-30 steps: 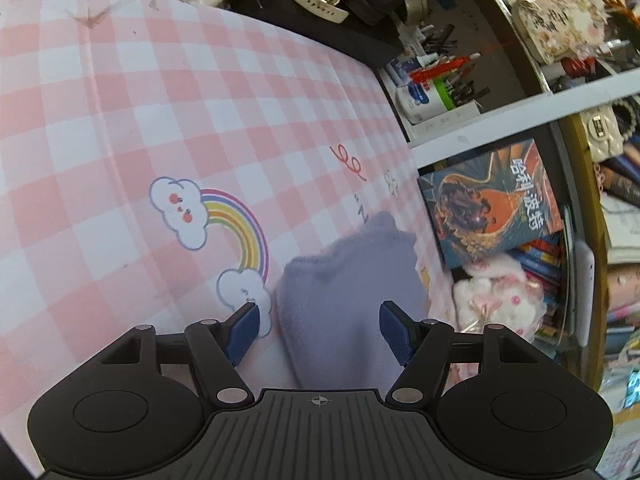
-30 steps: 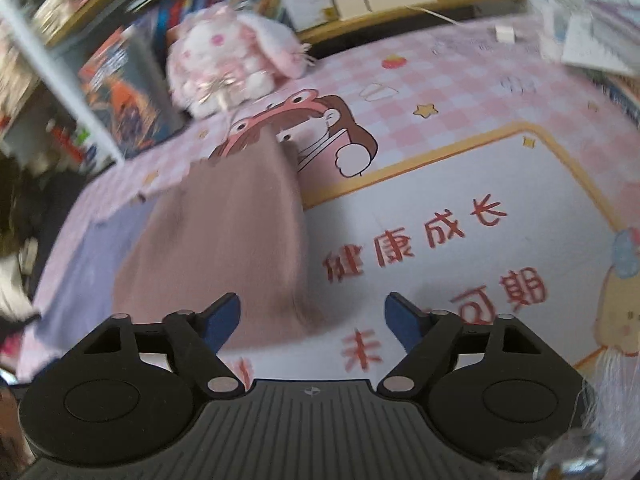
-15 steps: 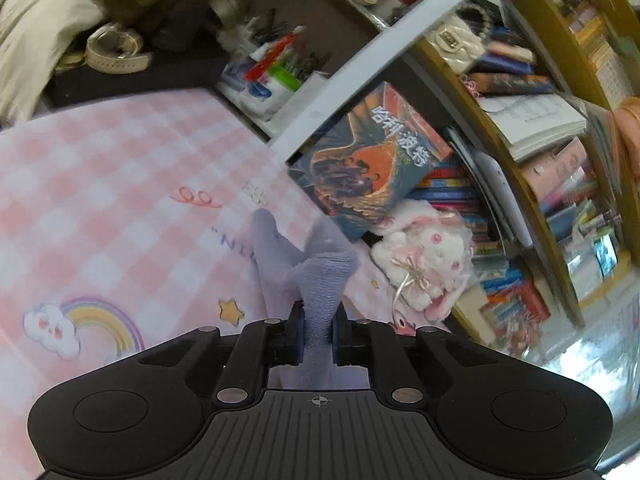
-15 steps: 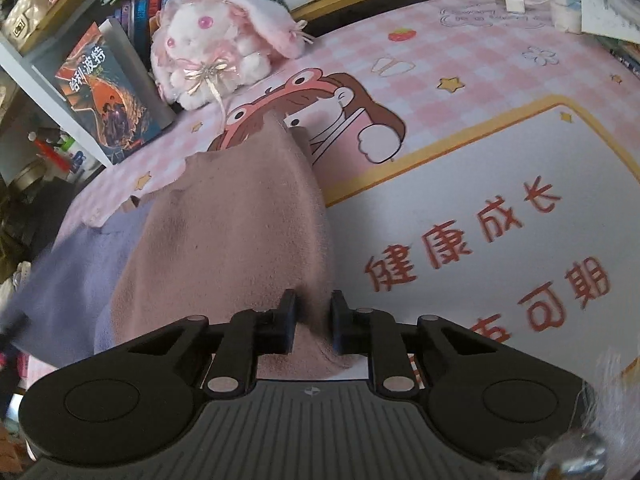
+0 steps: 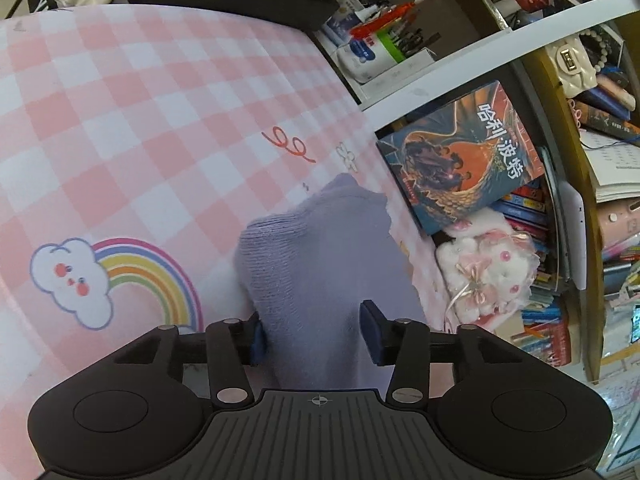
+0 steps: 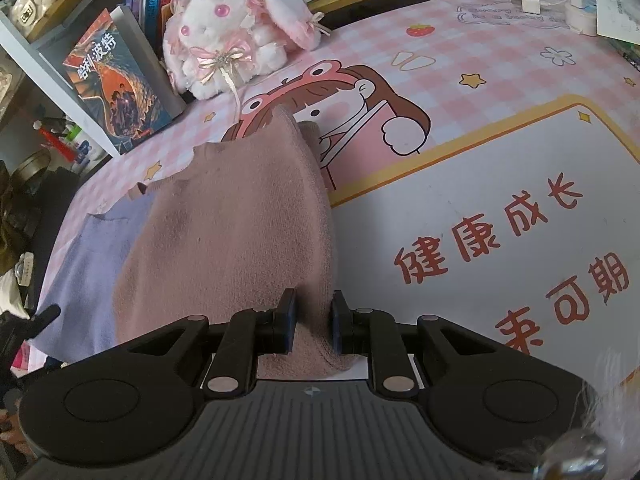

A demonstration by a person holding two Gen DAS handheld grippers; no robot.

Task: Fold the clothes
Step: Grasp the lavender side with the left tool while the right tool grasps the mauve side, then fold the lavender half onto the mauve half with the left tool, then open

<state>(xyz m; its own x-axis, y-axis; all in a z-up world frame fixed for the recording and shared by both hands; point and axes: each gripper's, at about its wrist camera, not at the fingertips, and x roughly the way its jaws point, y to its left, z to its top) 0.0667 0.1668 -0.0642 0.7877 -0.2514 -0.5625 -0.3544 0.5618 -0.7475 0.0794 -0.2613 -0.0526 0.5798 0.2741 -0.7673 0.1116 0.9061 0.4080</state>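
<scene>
Right wrist view puts the pink sock (image 6: 240,216) at the centre: it lies flat on the checked mat (image 6: 500,64), its far end reaching the cartoon girl (image 6: 352,108) printed there, its near end under our right gripper (image 6: 313,322). Those tongs are clenched on the sock's near edge, with a ridge of pink knit squeezed between the pads. Just left of the pink sock lies the purple sock (image 6: 88,256), partly tucked under it.

From the left wrist we see the purple sock (image 5: 320,264) again, its far end lifted and bunched, near the rainbow (image 5: 148,272) on the mat (image 5: 120,120). Our left gripper (image 5: 312,334) has just been opening its jaws; the sock sits between them, and the right pad stands clear of the cloth, so we read it as released.

Beyond the cartoon girl sit a plush rabbit (image 6: 236,36) and a book (image 6: 116,84) propped against the shelf (image 6: 24,60).

We judge we are at the start of a fold, with each sock taken by its near edge. Next, the left tongs probably need to close again on the purple knit; then both near ends should be carried toward the cartoon girl and laid over the far ends, kept low so the knit doesn't drag or twist.
</scene>
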